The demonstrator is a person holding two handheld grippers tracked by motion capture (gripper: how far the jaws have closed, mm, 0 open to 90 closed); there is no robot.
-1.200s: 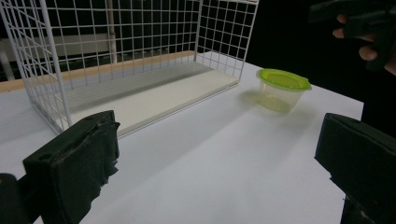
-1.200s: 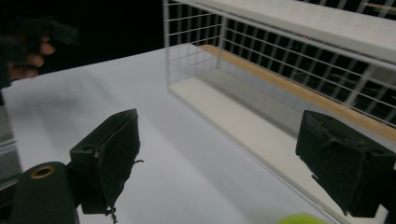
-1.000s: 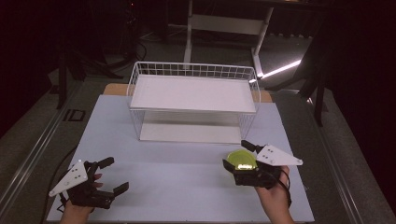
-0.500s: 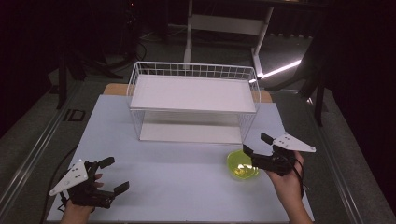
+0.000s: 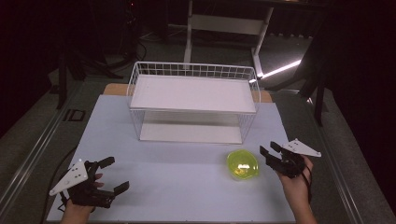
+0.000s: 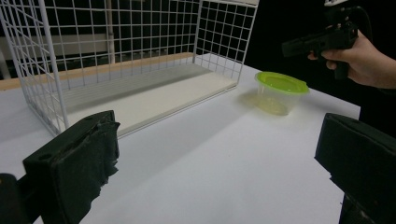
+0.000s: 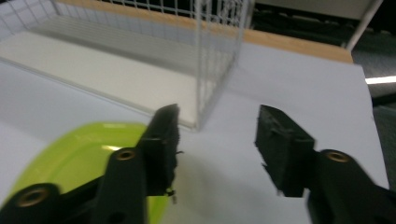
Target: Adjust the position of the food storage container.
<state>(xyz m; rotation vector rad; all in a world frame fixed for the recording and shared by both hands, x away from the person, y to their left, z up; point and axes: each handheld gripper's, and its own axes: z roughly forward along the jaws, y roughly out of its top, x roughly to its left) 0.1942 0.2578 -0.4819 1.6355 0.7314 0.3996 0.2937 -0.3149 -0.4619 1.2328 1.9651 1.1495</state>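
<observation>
Sat on the counter (image 5: 187,163): wire rack (image 5: 194,100) toward the far edge, centred. Stood in front of its right corner, a little apart: lidded container (image 5: 243,164). Hung just right of that container, not touching: right claw (image 5: 270,151), nothing between the jaws. Rested near the front left corner, well apart from rack and container: left claw (image 5: 114,173), jaws wide.

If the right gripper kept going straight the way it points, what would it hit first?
Probably the wire rack's near corner post, dead ahead between the open jaws of the right gripper. The green container sits off to the side.
</observation>
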